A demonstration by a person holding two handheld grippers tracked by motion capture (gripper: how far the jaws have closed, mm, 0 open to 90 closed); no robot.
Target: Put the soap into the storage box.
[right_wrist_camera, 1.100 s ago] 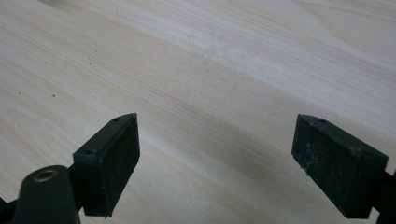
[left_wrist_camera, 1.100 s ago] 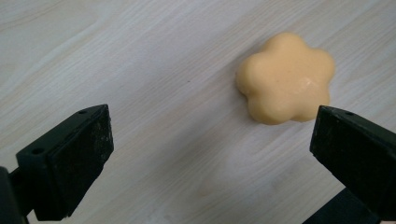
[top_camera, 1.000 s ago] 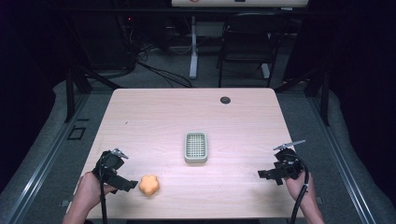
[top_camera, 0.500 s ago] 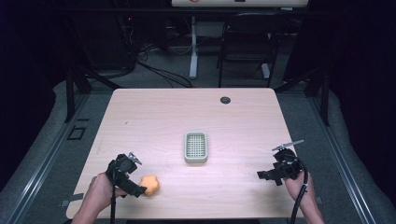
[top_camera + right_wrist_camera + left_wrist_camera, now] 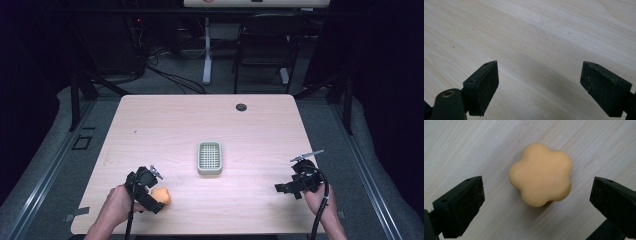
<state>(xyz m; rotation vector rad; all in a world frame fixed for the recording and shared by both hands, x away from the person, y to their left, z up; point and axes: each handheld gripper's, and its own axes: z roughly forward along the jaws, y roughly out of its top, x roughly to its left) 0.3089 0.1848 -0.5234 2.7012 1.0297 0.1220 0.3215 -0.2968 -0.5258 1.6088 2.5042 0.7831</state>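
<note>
Left gripper (image 5: 156,200) is sitting at table's (image 5: 165,130) front-left w/ jaws spread wide either side of an orange flower-shaped piece (image 5: 541,173), not touching it; the piece is lying flat on the wood btwn them. Right gripper (image 5: 285,188) is hovering near front-right edge, jaws also spread wide, bare wood btwn them. A small pale-green slotted tray (image 5: 209,157) is resting mid-table, well apart from both grippers. A dark round grommet (image 5: 241,107) is showing near the far edge.

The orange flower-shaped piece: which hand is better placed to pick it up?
Left. The left tool is open around the orange piece; the right tool is far across the table.
</note>
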